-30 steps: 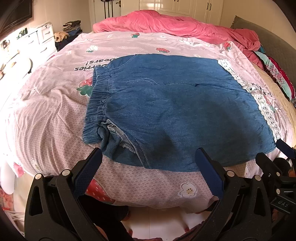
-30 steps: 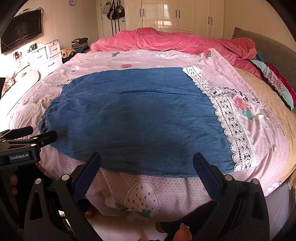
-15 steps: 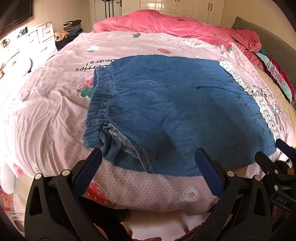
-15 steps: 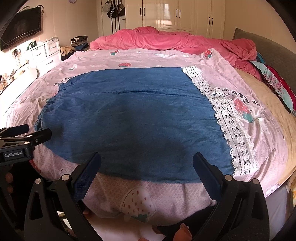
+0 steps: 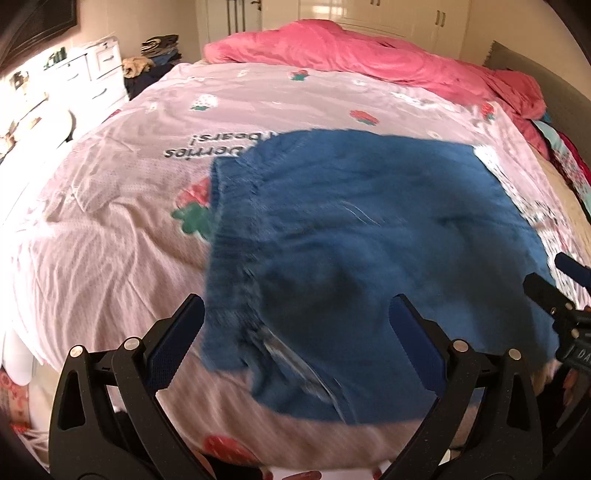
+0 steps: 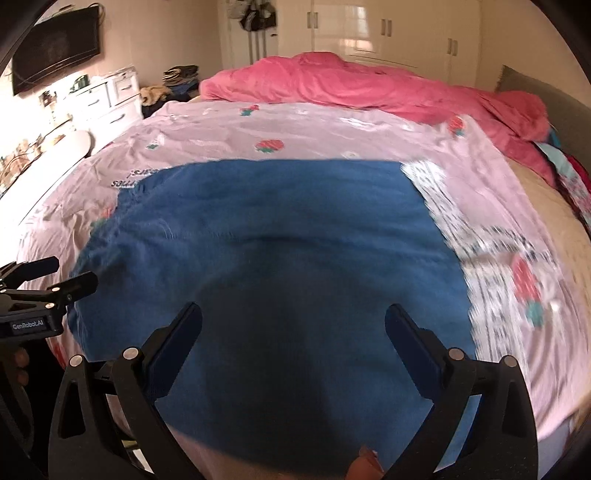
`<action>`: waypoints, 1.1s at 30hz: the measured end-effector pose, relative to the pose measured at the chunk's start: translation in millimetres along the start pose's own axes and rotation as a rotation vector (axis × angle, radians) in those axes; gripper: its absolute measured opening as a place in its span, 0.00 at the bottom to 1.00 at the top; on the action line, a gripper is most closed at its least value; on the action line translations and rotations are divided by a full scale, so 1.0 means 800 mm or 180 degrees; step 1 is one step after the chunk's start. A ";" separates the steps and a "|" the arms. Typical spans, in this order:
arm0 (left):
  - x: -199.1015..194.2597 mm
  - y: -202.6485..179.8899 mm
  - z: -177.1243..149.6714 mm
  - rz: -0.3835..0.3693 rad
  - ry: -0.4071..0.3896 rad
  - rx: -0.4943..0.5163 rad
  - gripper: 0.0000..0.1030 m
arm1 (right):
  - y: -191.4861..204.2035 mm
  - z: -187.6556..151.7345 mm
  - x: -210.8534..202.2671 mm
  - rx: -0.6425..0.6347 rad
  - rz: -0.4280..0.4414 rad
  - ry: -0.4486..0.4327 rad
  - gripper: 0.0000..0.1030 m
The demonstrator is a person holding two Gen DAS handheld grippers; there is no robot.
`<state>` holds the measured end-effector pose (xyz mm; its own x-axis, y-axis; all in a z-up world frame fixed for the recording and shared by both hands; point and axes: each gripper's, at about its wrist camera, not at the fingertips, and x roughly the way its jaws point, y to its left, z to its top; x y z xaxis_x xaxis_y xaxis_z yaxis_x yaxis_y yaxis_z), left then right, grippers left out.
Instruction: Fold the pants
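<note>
Lying flat on the bed (image 5: 110,236), pants (image 6: 280,236) spread beyond both grippers' parted fingers (image 6: 173,347).

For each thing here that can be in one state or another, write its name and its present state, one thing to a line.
Blue pants: spread flat on the bed, not yet folded.
Left tongs: open, holding nothing.
Right tongs: open, holding nothing.
Pink duvet: bunched up at the far end.
Wardrobe doors: shut.

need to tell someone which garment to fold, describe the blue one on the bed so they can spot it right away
Start at the big bed covered by a pale pink strawberry-print sheet. Spread flat on the near half, just ahead of both open claws, lie the blue denim pants. They are the only blue item there, with a gathered waistband and white lace trim, unlike the crumpled pink duvet behind.
</note>
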<state>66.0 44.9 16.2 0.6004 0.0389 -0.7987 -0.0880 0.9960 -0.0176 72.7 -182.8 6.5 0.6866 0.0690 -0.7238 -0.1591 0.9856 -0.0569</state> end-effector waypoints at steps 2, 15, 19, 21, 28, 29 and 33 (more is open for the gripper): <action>0.010 0.011 0.015 0.0041 0.0014 -0.0024 0.91 | 0.005 0.019 0.014 -0.0085 0.0121 0.0026 0.96; 0.068 0.076 0.091 0.0179 0.0086 -0.0206 0.91 | 0.038 0.121 0.100 -0.0577 0.0303 0.0132 0.96; 0.089 0.085 0.106 0.0151 0.0143 -0.0217 0.91 | 0.042 0.144 0.123 -0.0629 0.0281 0.0139 0.96; 0.096 0.086 0.112 0.0146 0.0131 -0.0210 0.91 | 0.043 0.156 0.138 -0.0626 0.0313 0.0159 0.96; 0.140 0.098 0.139 0.0044 0.0163 -0.0173 0.91 | 0.047 0.186 0.194 -0.0840 0.0200 0.0324 0.96; 0.145 0.100 0.140 -0.0007 0.0184 -0.0186 0.90 | 0.048 0.191 0.203 -0.0922 0.0178 0.0332 0.96; 0.167 0.104 0.141 -0.0327 0.0295 -0.0205 0.67 | 0.055 0.208 0.233 -0.1210 0.0249 0.0383 0.96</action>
<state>228.6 142.0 -23.9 0.5332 -0.0736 -0.8428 -0.0825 0.9869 -0.1384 311.4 -101.0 -16.5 0.5775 0.1007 -0.8101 -0.4740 0.8493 -0.2324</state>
